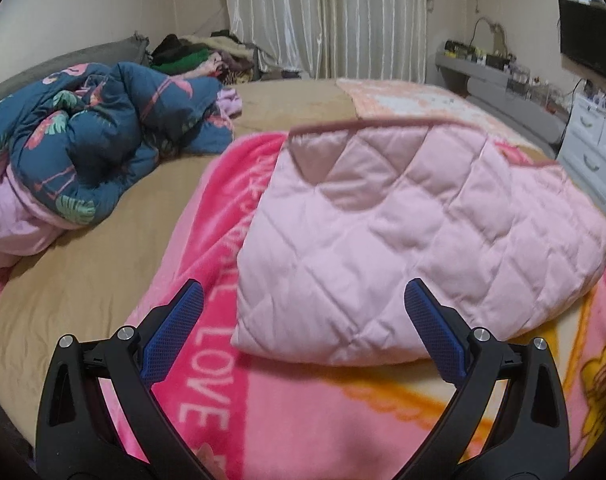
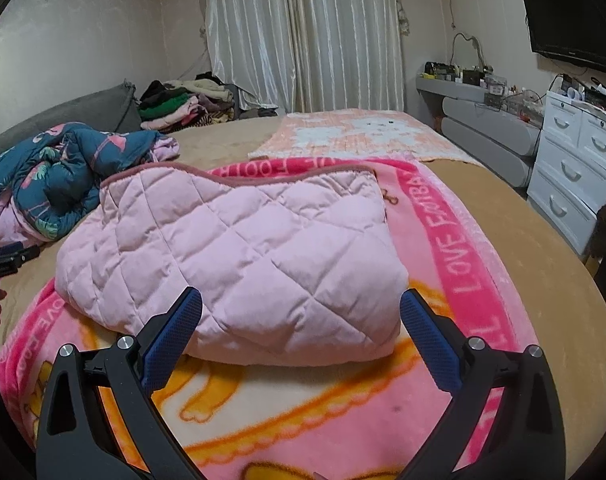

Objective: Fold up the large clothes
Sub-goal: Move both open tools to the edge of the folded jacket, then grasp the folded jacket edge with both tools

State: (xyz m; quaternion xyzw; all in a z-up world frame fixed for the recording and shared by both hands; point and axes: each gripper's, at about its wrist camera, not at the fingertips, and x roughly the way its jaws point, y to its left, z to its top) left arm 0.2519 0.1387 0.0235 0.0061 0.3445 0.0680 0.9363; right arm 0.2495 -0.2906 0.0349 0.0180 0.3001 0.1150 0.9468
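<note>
A light pink quilted garment (image 1: 403, 232) lies folded in a thick bundle on a bright pink blanket (image 1: 303, 412) with white lettering, on the bed. It also shows in the right wrist view (image 2: 239, 256), on the same blanket (image 2: 303, 408). My left gripper (image 1: 305, 292) is open and empty, just in front of the bundle's near left edge. My right gripper (image 2: 301, 300) is open and empty, just in front of the bundle's near edge. The left gripper's tip (image 2: 7, 258) shows at the far left of the right wrist view.
A dark blue flamingo-print quilt (image 1: 87, 136) is crumpled at the left on the tan bed sheet (image 1: 103, 248). A pile of clothes (image 2: 183, 104) lies by the curtains. A peach towel (image 2: 355, 132) lies farther back. White drawers (image 2: 575, 160), a grey shelf and a wall television stand right.
</note>
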